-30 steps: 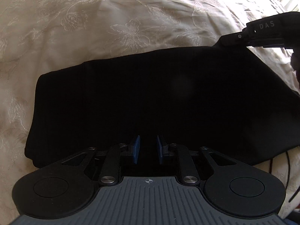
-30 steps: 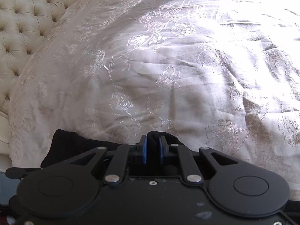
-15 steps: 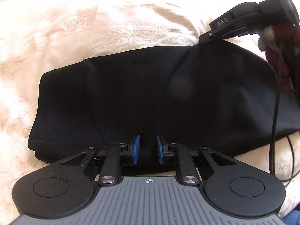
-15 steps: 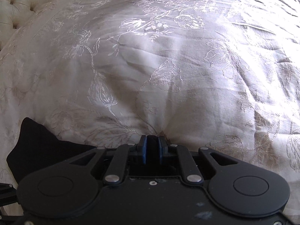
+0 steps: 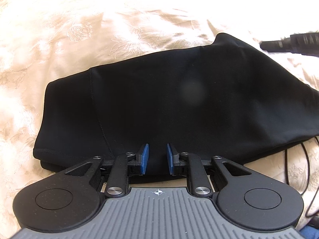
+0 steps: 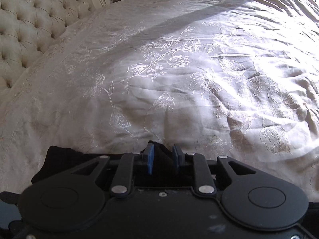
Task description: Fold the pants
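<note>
The black pants (image 5: pixel 169 103) lie folded in a compact bundle on the cream bedspread (image 5: pixel 79 29). My left gripper (image 5: pixel 157 159) is open at the bundle's near edge, with black fabric between and behind its blue pads. My right gripper (image 6: pixel 163 155) is open, with a corner of the black pants (image 6: pixel 159 149) lying loose between its pads. Its body also shows blurred in the left wrist view (image 5: pixel 293 44), by the bundle's far right corner. More black fabric (image 6: pixel 59 159) shows to its left.
The embroidered bedspread (image 6: pixel 179 69) stretches ahead of the right gripper. A tufted cream headboard (image 6: pixel 30 20) stands at the far left. A black cable (image 5: pixel 307 159) lies on the bed right of the bundle.
My right gripper has opened and let go of the pants corner it held. The left gripper has drawn back, so the whole folded bundle shows.
</note>
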The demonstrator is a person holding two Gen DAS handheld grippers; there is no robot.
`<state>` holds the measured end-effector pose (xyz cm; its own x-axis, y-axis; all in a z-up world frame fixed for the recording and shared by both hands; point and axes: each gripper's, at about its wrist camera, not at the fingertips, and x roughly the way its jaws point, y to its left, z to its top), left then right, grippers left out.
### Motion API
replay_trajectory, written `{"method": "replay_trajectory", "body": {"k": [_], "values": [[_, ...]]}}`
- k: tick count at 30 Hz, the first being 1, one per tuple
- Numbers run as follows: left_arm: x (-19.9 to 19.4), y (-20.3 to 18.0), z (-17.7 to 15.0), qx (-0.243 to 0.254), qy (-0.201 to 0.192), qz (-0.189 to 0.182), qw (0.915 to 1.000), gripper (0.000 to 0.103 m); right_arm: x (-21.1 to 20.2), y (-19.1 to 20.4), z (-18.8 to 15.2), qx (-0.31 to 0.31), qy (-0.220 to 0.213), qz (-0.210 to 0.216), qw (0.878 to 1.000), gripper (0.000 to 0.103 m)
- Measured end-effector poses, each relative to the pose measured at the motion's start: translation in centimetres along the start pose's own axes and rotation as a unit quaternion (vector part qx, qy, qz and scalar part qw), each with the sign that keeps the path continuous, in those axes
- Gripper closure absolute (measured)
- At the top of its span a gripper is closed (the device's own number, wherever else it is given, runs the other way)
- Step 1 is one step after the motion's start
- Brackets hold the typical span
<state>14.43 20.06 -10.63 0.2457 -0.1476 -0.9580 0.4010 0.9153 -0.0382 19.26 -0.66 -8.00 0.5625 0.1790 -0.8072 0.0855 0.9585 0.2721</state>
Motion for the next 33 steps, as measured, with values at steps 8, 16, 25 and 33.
{"method": "replay_trajectory", "body": {"k": [8,16,25,33], "values": [[-0.6,0.2,-0.2,0.003,-0.009,-0.001,1.0000,0.083,2.5,-0.1,-3.4,-0.005,0.051,-0.055,0.997,0.091],[-2.1,0.4,-1.5,-0.038,-0.017,-0.009,0.9991,0.083,4.7,-1.3,-1.3,0.011,0.040,-0.095,0.995,0.092],[-2.7,-5.2,-1.4,0.032,-0.029,-0.004,0.9991,0.083,-5.5,-5.4,-5.2,0.072,-0.019,-0.104,0.992,0.082],[-3.0,-16.0,-1.0,0.047,-0.034,-0.027,0.9979,0.083,-13.0,-15.5,-11.9,0.110,-0.004,-0.154,0.982,0.081]]}}
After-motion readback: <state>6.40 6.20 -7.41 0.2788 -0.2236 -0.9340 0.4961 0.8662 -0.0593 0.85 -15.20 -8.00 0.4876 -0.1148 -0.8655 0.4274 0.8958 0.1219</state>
